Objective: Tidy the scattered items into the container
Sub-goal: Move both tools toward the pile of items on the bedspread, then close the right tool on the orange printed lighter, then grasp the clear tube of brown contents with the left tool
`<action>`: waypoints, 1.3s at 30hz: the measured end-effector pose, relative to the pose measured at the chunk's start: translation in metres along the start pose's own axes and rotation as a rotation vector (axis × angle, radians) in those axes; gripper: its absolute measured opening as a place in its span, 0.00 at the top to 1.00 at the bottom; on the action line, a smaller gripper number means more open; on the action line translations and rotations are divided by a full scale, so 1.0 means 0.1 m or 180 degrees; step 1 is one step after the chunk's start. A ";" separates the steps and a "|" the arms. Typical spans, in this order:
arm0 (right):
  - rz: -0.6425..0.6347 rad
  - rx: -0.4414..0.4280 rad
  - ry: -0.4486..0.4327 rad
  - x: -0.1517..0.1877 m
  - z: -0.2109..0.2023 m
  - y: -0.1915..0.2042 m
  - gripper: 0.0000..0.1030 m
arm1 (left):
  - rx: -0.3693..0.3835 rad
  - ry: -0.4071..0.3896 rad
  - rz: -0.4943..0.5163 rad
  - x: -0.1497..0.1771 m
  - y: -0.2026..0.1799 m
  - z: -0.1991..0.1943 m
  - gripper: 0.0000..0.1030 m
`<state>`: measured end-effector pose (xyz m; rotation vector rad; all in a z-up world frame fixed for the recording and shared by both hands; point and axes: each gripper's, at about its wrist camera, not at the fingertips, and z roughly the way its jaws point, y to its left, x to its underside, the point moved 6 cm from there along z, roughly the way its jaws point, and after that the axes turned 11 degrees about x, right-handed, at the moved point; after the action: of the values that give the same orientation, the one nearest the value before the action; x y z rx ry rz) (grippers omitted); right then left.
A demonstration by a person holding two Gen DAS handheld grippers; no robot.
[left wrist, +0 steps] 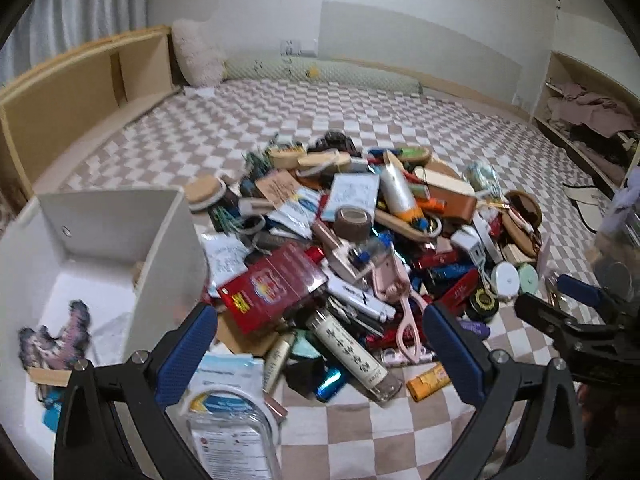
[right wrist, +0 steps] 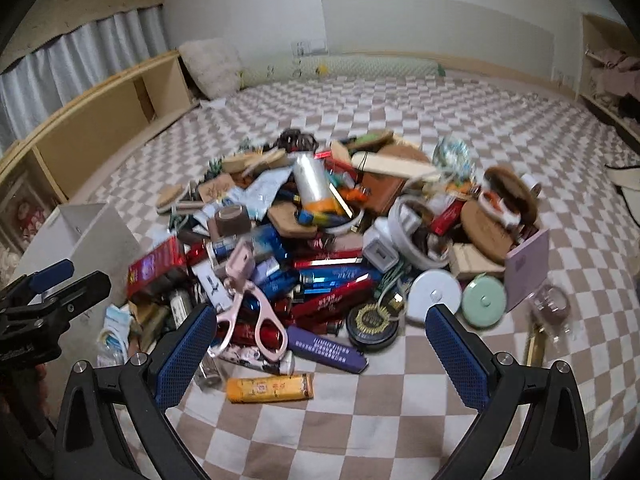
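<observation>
Left claw [left wrist: 320,344] wide, empty, above pile's near edge | right claw [right wrist: 320,344] wide, empty | heap of scattered items [left wrist: 360,240] on checkered mat [right wrist: 360,420], white container [left wrist: 168,248] just left | best: pick loose edge piece, e.g. yellow tube [right wrist: 270,389], not buried stock.

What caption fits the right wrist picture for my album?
Open right hand-held gripper hovers over a messy pile of small items on a checkered mat.

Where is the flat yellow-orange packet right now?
In the right wrist view, the flat yellow-orange packet lies alone on the checkered mat at the pile's near edge, just below the pink eyelash curler.
</observation>
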<state>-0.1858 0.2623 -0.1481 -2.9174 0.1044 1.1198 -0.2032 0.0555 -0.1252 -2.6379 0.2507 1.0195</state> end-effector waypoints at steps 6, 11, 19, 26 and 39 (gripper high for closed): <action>-0.0212 -0.0035 0.0150 0.21 0.22 0.14 0.00 | 0.0087 0.0010 -0.0163 0.04 0.07 0.04 0.00; -0.0489 -0.0066 0.0445 0.51 0.45 0.41 0.00 | 0.0131 -0.0057 -0.0178 0.07 0.08 0.02 0.00; -0.0585 -0.0068 0.0668 0.75 0.60 0.58 0.00 | -0.0025 -0.0228 0.0340 0.07 -0.02 -0.10 0.00; -0.0550 0.0041 0.0825 0.80 0.70 0.50 0.21 | -0.0138 -0.0127 0.1108 0.13 -0.19 -0.01 0.00; -0.0055 -0.0128 0.0880 0.68 0.53 0.03 0.22 | -0.0199 0.0662 0.0962 0.40 -0.31 0.63 0.09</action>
<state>-0.1708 0.2576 -0.2325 -3.0842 0.0601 0.7179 -0.2051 0.1032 -0.1896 -2.8227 0.6922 0.8470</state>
